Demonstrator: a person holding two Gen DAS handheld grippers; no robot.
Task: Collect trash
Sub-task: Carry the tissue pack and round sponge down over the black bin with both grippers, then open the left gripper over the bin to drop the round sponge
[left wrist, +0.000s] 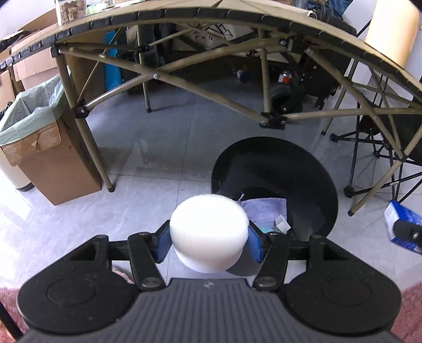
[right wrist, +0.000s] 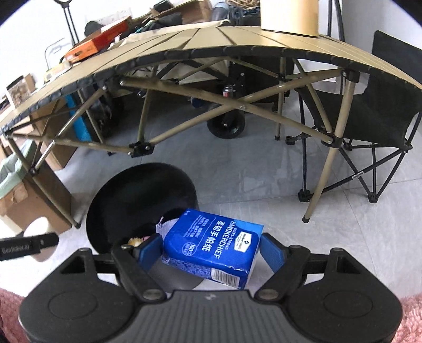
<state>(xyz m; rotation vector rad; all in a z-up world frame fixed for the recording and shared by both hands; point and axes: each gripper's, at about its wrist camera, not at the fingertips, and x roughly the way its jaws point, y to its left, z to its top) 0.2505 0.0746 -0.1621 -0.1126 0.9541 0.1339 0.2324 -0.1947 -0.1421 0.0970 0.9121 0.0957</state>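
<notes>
- Tan slats and crossed tan tubes make up the folding table point(left wrist: 184, 15), which arches over the grey tiled floor point(left wrist: 163, 137) in both wrist views.
- Cardboard box point(left wrist: 52, 158) lined with a pale green bag stands by the table's left leg, well apart from both grippers.
- Black round bin point(right wrist: 137, 195) sits on the floor just under both grippers, with a lilac cloth point(left wrist: 266, 208) and scraps inside.
- Right gripper point(right wrist: 211, 250) has its jaws set wide, the blue pads pressed on the two sides of a blue tissue pack point(right wrist: 211, 245), which hangs over the bin's near rim.
- That pack is a blue carton with white "HANDKERCHIEF" lettering and a barcode end; its long axis runs roughly across the jaws, tilted, the barcode end nearer the camera.
- Left gripper point(left wrist: 208, 241) has its jaws partly closed, clamped on a white foam puck point(left wrist: 208, 229), beside the bin's near rim.
- Round and thick, the puck shows its flat fuzzy face upward and away from the camera.
</notes>
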